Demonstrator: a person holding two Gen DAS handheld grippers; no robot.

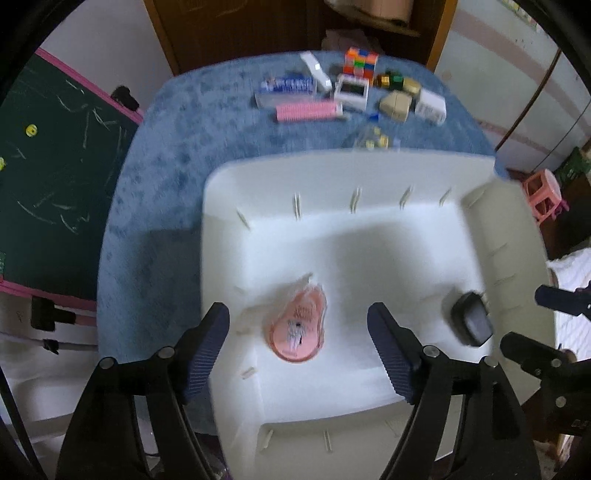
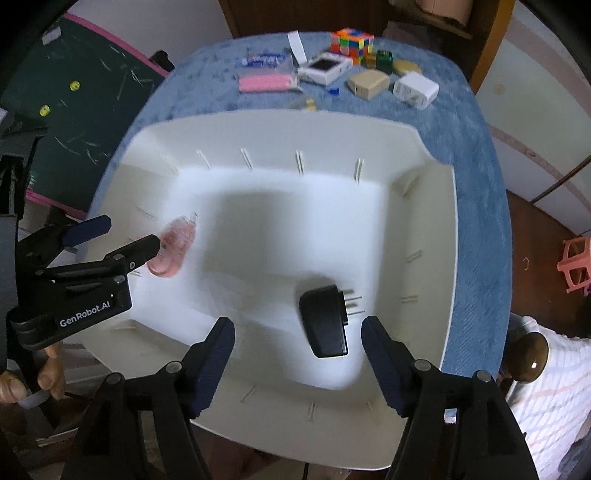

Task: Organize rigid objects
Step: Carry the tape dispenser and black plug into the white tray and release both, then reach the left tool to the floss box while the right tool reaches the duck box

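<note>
Two hand-held grippers hung over a white plastic bin (image 2: 424, 147) on a blue-covered table (image 1: 155, 155), both pointing steeply down. The left gripper (image 1: 299, 332) stood with its jaws spread, nothing pinched between them; a pink packaged item (image 1: 297, 325) lay on the bin floor beneath, apart from the pads. The right gripper (image 2: 297, 341) was likewise spread, and a black plug adapter (image 2: 327, 319), prongs out to the side, lay on the bin floor below its gap, not gripped. Both views were smeared by motion, so finer detail of the two items could not be made out.

Judging by the layout, the sorting looked barely begun: two pieces were in the bin, while most still waited beyond its far rim. Just past the rim lay a small clear packet with yellow bits (image 1: 373, 140). Further back sat a pink comb-like strip (image 1: 306, 110), a blue-printed packet (image 1: 288, 86), a white boxed gadget (image 1: 352, 90), a beige adapter (image 2: 369, 85), a white adapter (image 2: 415, 88), a gold-and-green cluster too small to name (image 1: 391, 79), and a colourful puzzle cube (image 2: 352, 40) at the table's far edge.

Around the table, a green chalkboard (image 1: 55, 166) with a pink frame leaned at the left, a dark wooden door (image 1: 229, 29) stood behind, and a pink stool (image 1: 543, 195) sat on the floor to the right.
</note>
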